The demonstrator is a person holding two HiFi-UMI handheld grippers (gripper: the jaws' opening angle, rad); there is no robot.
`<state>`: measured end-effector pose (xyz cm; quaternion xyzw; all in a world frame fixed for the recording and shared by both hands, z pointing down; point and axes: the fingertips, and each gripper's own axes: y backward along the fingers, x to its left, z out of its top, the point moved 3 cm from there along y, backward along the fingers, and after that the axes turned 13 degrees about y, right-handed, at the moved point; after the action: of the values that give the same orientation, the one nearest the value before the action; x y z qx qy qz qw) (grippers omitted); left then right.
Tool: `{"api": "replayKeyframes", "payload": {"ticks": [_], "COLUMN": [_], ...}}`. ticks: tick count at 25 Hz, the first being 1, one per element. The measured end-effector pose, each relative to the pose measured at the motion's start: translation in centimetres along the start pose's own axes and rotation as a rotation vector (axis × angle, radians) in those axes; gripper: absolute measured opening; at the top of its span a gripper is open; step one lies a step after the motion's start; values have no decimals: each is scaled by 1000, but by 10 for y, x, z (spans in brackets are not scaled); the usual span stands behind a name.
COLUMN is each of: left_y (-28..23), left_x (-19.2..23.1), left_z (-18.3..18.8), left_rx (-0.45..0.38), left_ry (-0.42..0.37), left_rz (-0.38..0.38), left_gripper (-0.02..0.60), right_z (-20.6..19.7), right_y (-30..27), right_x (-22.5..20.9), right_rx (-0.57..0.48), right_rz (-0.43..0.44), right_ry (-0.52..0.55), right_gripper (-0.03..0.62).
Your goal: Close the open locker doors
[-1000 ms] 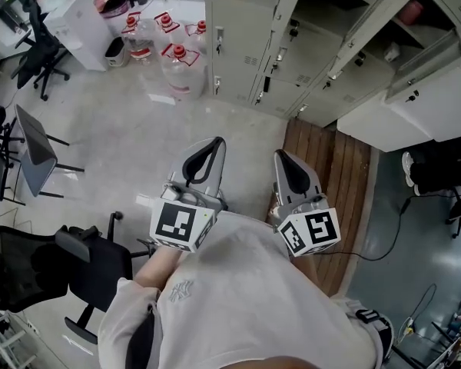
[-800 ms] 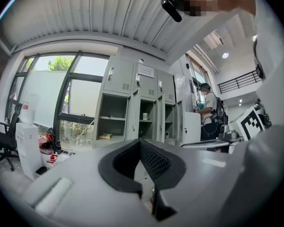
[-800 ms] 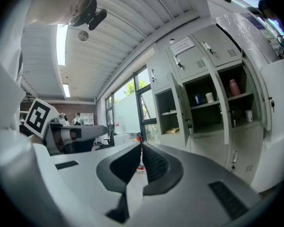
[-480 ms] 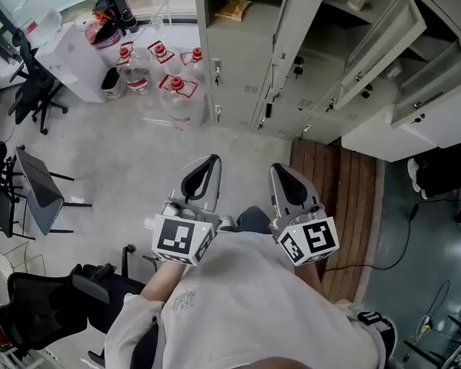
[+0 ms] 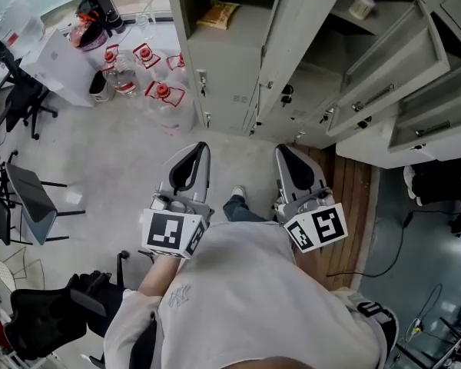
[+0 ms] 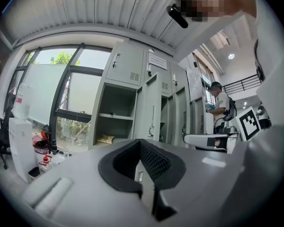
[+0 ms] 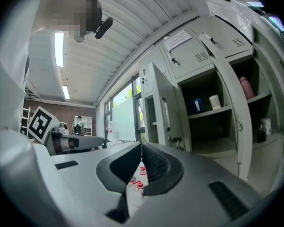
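While both are held low in front of the person, the left gripper [image 5: 200, 149] and right gripper [image 5: 283, 154] have their jaws pressed together on nothing. Farther ahead, well apart from them, the tall locker door [image 5: 292, 44] stands swung out. It is probably light, stiff sheet steel, best pushed near its free edge. Only the right gripper view shows a pink bottle [image 7: 246, 87] on a shelf.

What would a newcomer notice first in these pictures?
Grey lockers fill the top of the head view, several hanging open, a tall door jutting out at centre. Below, the left gripper and right gripper point toward them, jaws together and empty. Red-capped water jugs stand on the floor at upper left.
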<state>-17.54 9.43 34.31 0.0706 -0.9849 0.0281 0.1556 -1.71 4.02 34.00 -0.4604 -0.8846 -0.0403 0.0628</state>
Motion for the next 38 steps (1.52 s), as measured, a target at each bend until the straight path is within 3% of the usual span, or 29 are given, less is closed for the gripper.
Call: {"api": "replayKeyframes", "payload": {"ticks": [4,11,18,23,38], "left_y": [-36,-75,-84,-88,-108], "left_x": [-1,-5,1,1,50], "left_z": [17,15,19,19,33], "left_rx": [-52,-59,-77,-75,-72], "left_ry": [-13,-8,-28,-29,-21], "left_rz": [19,50,90,90,84], "left_gripper": [2,2,2,2,2], "right_z": [22,52,59,58,61], "right_y": [-19,-50,-74,-83,-137], "right_x": [-58,-115,-107,-101,-65], "right_rx": [-105,-247,-255,-259,-260], "right_rz": [13,174,350,474,566], "right_ry": [2,-94,-44,-147,-154], "right_gripper": [14,17,83,83,83]}}
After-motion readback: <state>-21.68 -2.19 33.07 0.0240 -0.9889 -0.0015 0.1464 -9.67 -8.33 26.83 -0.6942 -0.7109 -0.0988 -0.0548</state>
